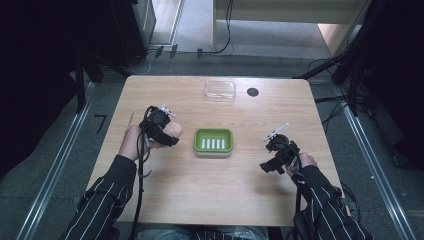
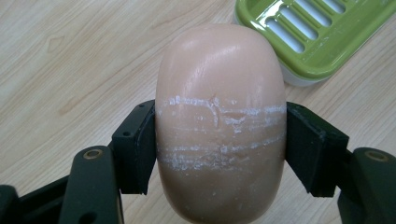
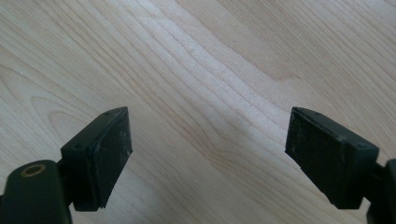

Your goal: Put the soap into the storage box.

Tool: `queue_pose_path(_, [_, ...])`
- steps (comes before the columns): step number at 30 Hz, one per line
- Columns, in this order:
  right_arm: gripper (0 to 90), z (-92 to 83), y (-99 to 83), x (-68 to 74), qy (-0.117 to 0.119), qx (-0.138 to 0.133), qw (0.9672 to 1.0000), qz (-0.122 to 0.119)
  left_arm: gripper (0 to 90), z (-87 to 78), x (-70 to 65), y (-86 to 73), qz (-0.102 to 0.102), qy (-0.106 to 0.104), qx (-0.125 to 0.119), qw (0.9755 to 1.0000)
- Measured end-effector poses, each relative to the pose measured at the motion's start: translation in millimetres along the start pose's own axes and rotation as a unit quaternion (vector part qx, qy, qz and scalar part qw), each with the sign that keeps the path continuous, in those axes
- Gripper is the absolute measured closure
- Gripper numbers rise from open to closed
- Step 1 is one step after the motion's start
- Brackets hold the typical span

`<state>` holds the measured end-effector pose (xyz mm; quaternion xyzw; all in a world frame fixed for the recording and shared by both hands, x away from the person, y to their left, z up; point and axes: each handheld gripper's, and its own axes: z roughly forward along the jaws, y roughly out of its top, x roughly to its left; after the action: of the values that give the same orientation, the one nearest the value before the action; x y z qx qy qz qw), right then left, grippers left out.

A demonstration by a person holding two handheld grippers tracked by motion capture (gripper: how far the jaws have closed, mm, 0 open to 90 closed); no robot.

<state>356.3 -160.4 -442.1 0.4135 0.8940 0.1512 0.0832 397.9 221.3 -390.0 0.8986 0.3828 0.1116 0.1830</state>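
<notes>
high view: left claw [image 1: 171,131] is gripping a peach soap bar [image 1: 173,131] over the counter [image 1: 210,190], just left of the green soap dish [image 1: 213,141]. Right claw [image 1: 267,167] is sitting well right of the dish, nothing in it. A clear lid [image 1: 220,90] is lying near the far edge, a dark round spot [image 1: 253,92] beside it.
left gripper view: both pads are pressing the soap bar [image 2: 220,121] at its sides; white scuff lines are running across it. The dish [image 2: 317,32] is showing at upper right, apart from the soap.
right gripper view: the right claw [image 3: 208,154] is standing wide, jaws well apart over bare counter [image 3: 210,70].
</notes>
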Motion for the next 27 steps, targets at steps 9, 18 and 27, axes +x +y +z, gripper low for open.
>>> queue_pose_path(9, [15.4, 0.7, -0.1, -0.4, 0.001, 0.001, 1.0, 0.0, 33.5, 5.3, -3.1, 11.3, 0.011, -0.005, -0.001, 0.9999])
queue_pose_path(18, [15.4, 1.4, -0.1, -0.7, 0.001, 0.001, 1.0, 0.003, 33.6, 7.7, -4.3, 14.8, 0.017, -0.004, -0.002, 0.9998])
queue_pose_path(27, [15.4, 1.8, 0.3, -0.7, 0.0, 0.003, 1.0, 0.004, 33.5, 8.8, -6.5, 23.1, 0.024, -0.006, -0.006, 0.9997])
